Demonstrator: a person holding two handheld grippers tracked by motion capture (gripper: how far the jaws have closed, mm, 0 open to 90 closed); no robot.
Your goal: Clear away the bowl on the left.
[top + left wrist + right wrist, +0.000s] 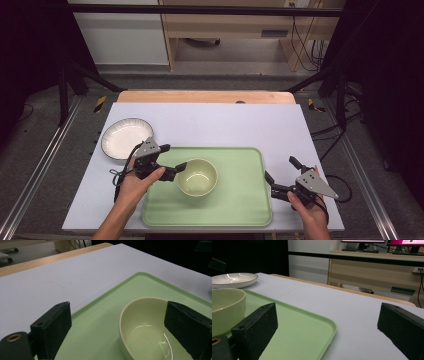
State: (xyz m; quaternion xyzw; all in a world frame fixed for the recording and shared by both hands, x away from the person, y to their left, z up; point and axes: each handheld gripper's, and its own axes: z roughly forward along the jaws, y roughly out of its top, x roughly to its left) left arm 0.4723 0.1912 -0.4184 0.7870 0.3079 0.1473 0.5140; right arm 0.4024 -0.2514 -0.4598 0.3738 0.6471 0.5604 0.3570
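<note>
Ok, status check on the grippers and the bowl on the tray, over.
Left gripper open, jaws astride the bowl rim, not gripping. Right gripper open, nothing between its jaws, by the tray edge. Bowl upright on tray. White plate off tray, nothing in the way.

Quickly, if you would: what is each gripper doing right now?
Left gripper: open, one jaw each side of the bowl's rim.
Right gripper: open, holding nothing.

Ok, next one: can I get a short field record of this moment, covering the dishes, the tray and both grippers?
bowl: pale green bowl upright on the tray, left of its centre
tray: green tray on the white table cover
plate: white plate on the cover, beyond the tray's left corner
left gripper: left gripper open, jaws straddling the bowl's near rim, pads off it
right gripper: right gripper open, nothing in it, at the tray's right edge
</note>
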